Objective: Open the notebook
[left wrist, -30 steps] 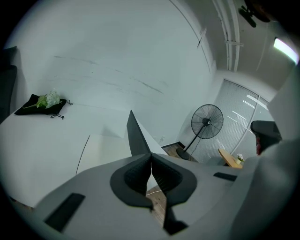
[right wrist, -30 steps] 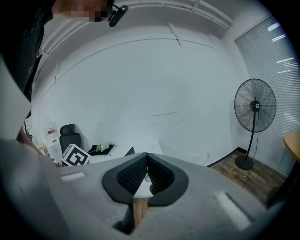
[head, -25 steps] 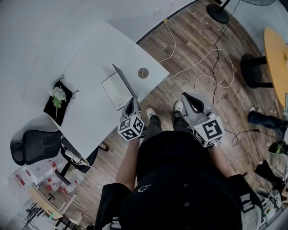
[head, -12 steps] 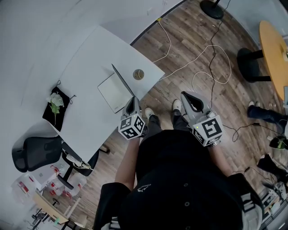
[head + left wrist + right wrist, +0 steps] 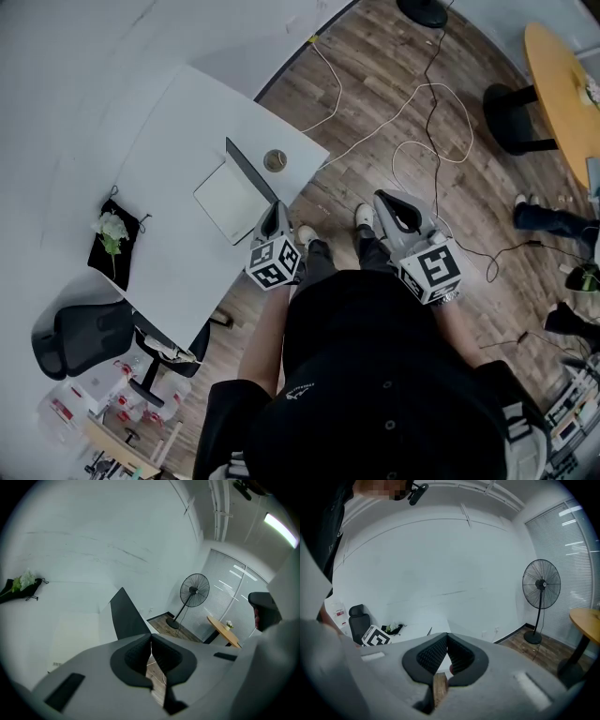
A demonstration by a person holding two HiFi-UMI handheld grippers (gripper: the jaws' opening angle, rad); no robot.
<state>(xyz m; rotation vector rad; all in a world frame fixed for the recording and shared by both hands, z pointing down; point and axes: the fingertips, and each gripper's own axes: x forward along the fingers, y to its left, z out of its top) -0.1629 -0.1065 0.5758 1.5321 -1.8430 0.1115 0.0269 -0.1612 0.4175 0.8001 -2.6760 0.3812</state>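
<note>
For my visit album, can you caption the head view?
Notebook stands open on the white table; left gripper and right gripper alongside, jaws shut, empty.

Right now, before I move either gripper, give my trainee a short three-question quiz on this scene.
1. True or false: the notebook on the white table lies fully closed.
2. What is between the jaws of the left gripper? A) the notebook's cover B) nothing, the jaws are together C) a cable
3. Fill in: the small round object sits on the table next to the notebook's raised dark ____.

Key: 1 false, its dark cover stands raised; 2 B; 3 cover.
</note>
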